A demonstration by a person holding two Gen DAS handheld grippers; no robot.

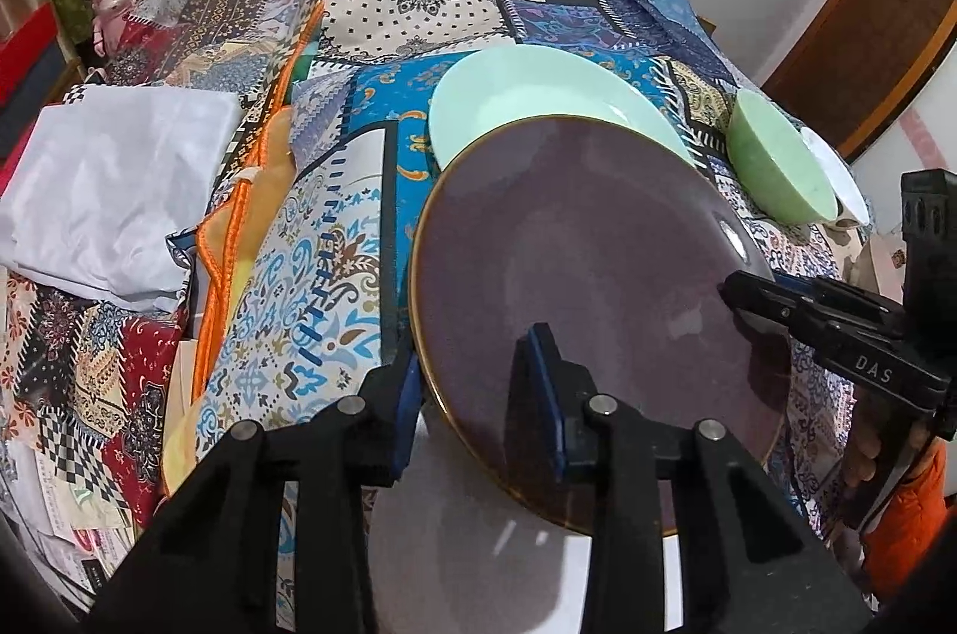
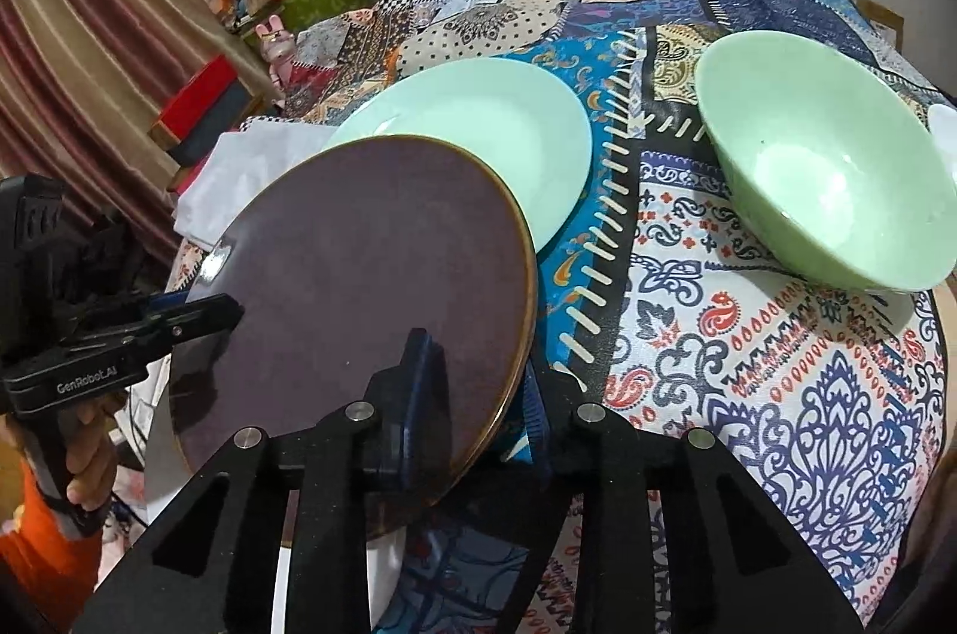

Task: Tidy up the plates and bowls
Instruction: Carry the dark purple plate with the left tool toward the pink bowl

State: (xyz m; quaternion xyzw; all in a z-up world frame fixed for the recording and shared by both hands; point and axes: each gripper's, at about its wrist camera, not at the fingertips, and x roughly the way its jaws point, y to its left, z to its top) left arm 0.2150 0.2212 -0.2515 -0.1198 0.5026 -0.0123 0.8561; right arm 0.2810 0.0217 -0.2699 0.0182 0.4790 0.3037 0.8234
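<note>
Table cover [image 1: 335,239]: a patchwork cloth of blue, red and cream prints, spread over the whole table; every dish below is placed against it.
Purple plate [image 1: 574,287]: dark, with a thin brown rim, the largest dish. It is tilted above the near part of the cloth, its far edge overlapping the pale green plate; whether the two touch cannot be told.
Pale green plate [image 2: 478,119]: flat on the cloth, just beyond the purple plate and partly hidden by it.
Green bowl [image 2: 831,173]: resting tipped on the cloth, right of both plates and well apart from the purple plate, its opening turned toward the right wrist camera.
White dish [image 1: 837,173]: only a sliver shows, tucked against the far side of the green bowl at the cloth's right edge.
White folded cloth [image 1: 119,191]: lying at the left edge of the table cover, apart from the dishes.
Left gripper [image 1: 472,395]: clamped on the purple plate's left rim; one blue pad [image 1: 544,383] lies over the plate's upper face, the other sits outside and beneath the rim.
Right gripper [image 2: 478,395]: clamped on the plate's right rim in the same way, one pad on the face, one beneath the edge.
Plate against tongs: the purple plate spans between both grippers, held at opposite rims.
Hand [image 2: 90,454]: gripping the left tool's handle, with an orange sleeve below it.
</note>
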